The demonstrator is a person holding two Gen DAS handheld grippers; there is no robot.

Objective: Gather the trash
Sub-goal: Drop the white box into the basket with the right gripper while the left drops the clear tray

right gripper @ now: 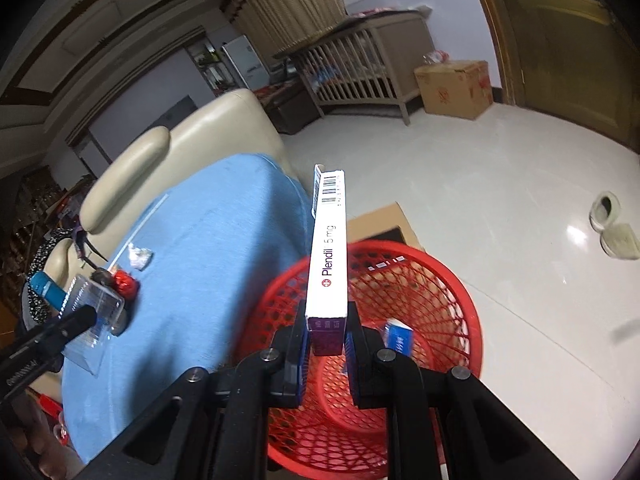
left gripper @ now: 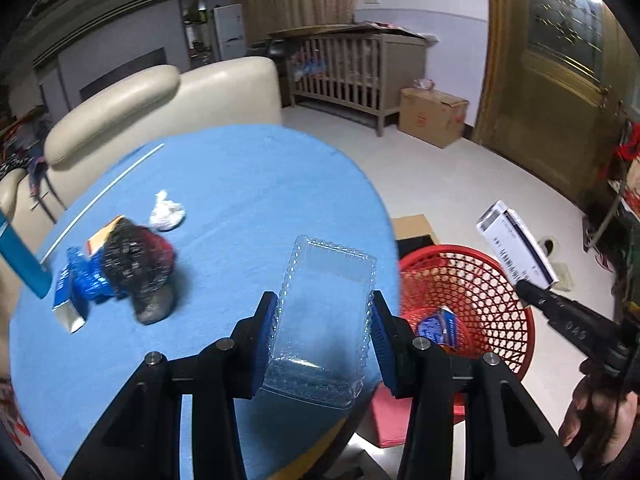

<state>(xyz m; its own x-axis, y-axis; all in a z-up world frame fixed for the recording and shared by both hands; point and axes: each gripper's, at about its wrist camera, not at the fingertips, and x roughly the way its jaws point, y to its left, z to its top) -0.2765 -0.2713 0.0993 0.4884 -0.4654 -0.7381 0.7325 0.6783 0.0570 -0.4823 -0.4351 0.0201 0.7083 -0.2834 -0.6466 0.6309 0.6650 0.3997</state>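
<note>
Collected so far — one item: a blue-and-white packet [right gripper: 398, 336] lies at the bottom of the red basket [right gripper: 440, 292], which stands on the floor just beside the round surface with the blue cloth [left gripper: 248, 176].

In transit — two items:
- Clear plastic clamshell tray [left gripper: 324, 320]. Held in the left gripper [left gripper: 324, 312]; its fingers [left gripper: 266, 320] stand part-way apart and press on the tray's two long sides. The tray hangs over the near edge of the surface, close to the basket but not yet above it.
- White-and-purple medicine box [right gripper: 330, 248], long and thin, printed "Plendil 5 mg". Pinched at its purple end by the right gripper [right gripper: 326, 340], fingers pressed nearly together on the narrow faces. The box points out over the basket's rim, so release looks close.

Left on the surface — judged still to collect:
- Crumpled white paper ball [left gripper: 167, 213].
- Dark red-and-black bundle [left gripper: 140, 268], blurred; its kind cannot be told.
- Crushed blue-and-white carton [left gripper: 76, 292], touching that bundle.
- Thin white stick or straw [left gripper: 104, 196], lying toward the far edge.
- A blue object [left gripper: 24, 260] at the left margin, only partly in view — whether it is trash cannot be told.

Progress, as a judgement: early to middle; one piece in, two about to go, about four remaining.
</note>
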